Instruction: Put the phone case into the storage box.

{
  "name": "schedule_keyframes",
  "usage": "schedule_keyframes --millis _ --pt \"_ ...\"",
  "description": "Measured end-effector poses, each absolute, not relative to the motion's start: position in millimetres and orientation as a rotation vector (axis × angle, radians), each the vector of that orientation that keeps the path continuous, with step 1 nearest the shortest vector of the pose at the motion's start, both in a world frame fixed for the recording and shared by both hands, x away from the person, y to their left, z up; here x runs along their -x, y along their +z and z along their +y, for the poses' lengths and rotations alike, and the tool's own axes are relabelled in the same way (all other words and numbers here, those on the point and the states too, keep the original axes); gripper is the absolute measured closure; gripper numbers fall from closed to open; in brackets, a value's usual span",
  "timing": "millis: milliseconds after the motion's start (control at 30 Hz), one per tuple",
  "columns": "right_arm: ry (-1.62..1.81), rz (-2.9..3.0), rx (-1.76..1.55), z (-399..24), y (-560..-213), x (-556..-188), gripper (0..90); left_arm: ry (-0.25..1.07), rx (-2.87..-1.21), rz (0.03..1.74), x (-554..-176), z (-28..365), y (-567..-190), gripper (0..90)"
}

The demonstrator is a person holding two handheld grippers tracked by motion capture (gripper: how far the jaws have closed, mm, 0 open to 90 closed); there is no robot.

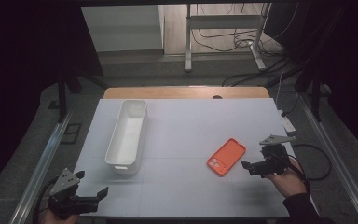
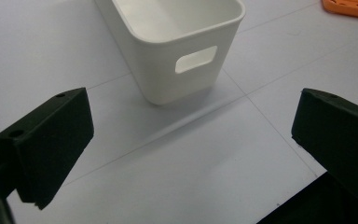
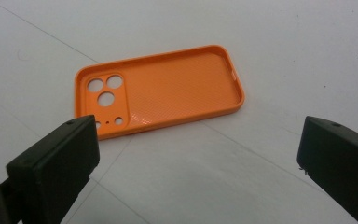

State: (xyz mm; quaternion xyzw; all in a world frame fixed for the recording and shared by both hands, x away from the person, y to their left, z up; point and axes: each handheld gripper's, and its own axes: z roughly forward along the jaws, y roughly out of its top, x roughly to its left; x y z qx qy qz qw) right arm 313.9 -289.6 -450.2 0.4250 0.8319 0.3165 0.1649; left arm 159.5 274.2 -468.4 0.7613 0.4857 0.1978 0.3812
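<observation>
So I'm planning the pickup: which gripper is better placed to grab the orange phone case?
Right. The right gripper sits open just beside the phone case; the left gripper is across the table, near the white bin.

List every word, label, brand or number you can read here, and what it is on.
None can be read. The orange phone case, the white bin, the white tabletop and both grippers, left and right, show no print.
</observation>
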Motion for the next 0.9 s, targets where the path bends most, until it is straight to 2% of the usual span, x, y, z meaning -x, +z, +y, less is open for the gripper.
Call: schedule_keyframes --millis 900 --pt "0.839 2.383 -1.223 -274.2 -453.0 -352.6 0.0 0.504 -1.945 1.239 -159.5 274.2 -468.5 0.0"
